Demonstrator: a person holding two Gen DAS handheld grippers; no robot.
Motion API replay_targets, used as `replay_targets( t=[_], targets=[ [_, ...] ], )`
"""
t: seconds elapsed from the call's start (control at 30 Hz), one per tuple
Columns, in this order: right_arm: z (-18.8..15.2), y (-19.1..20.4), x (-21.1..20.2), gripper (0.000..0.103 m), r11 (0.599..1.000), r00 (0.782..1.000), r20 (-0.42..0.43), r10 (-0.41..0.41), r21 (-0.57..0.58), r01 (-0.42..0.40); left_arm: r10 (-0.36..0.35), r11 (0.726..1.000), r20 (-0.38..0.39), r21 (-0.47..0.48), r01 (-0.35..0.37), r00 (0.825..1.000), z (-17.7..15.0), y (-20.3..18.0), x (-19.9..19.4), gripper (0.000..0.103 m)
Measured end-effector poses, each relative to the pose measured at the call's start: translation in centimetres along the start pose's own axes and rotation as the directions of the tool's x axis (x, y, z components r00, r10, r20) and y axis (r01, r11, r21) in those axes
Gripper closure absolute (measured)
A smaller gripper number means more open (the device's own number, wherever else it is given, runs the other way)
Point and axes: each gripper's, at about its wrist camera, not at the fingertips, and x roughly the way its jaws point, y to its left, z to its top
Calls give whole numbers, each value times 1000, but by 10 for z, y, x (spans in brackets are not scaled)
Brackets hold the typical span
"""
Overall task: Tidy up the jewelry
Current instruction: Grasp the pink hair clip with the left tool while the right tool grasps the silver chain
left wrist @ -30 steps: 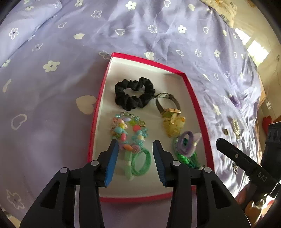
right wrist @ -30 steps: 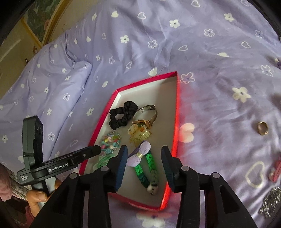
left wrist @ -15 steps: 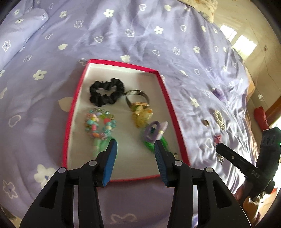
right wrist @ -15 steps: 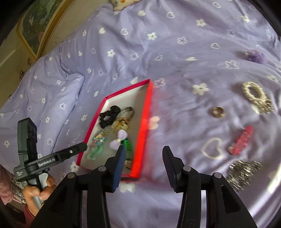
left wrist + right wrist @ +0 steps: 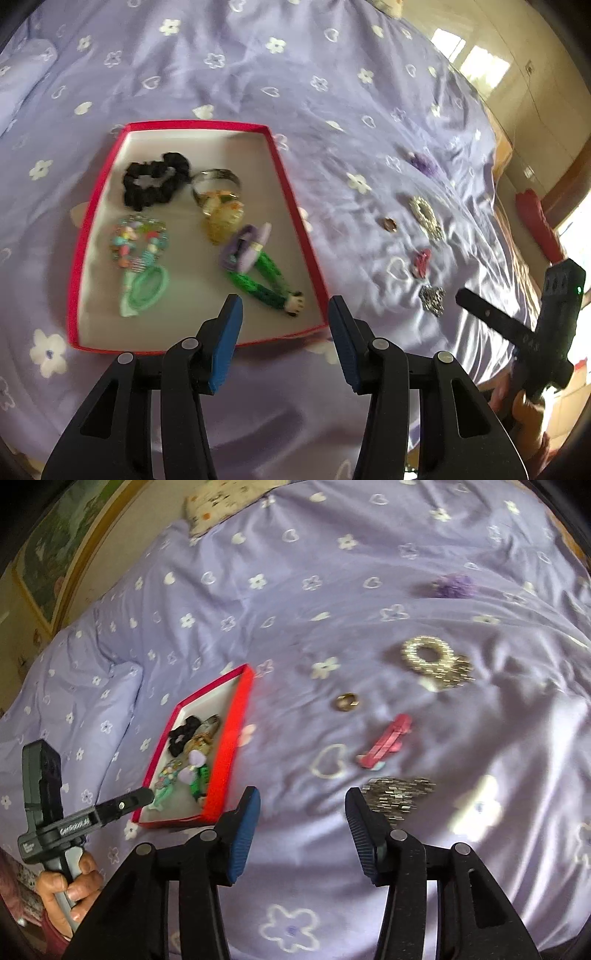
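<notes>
Black tongs (image 5: 302, 814), blue ribbed pads (image 5: 243, 830), silver screws, white lettering, maroon sleeve (image 5: 55, 939)

I see red-rimmed shallow box (image 5: 295, 218) on lilac flowered bedspread (image 5: 295, 74). Inside: black scrunchie (image 5: 155, 181) at far end, beaded bracelet (image 5: 138, 240) nearer. Right of box, on bedspread: small gold ring (image 5: 347, 701), pink hair clip (image 5: 388, 742) nearer, silver sequin piece (image 5: 399, 794) nearest.

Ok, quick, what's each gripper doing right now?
Left gripper: jaws opening, nothing between them, above the red-rimmed box.
Right gripper: jaws opening, empty, near the silver sparkly clip.
</notes>
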Motion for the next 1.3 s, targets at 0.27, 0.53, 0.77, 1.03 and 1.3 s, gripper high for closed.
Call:
replay_targets(
  t=[0.27,0.53,0.77,1.03,1.3],
  targets=[
    [-2,-28,1,53,996,996,-2,-87,-6,87,-16,998,-22,52,17,1000,3,-29,12,56],
    [-6,-26,36,41,982,986,-52,-155,-118,148,-17,996,-56,88,22,998,9,-49,33,56],
    [-13,-19,46,72,942,969,-13,-245,-239,235,-21,990,-92,139,34,996,16,-68,57,56],
    [1,-53,17,91,986,989,10,-148,-79,149,-60,965,-144,246,95,988,28,-115,94,55],
    [16,-85,-22,92,994,991,90,-99,58,94,-67,920,-203,366,139,977,30,-171,144,53]
  ],
)
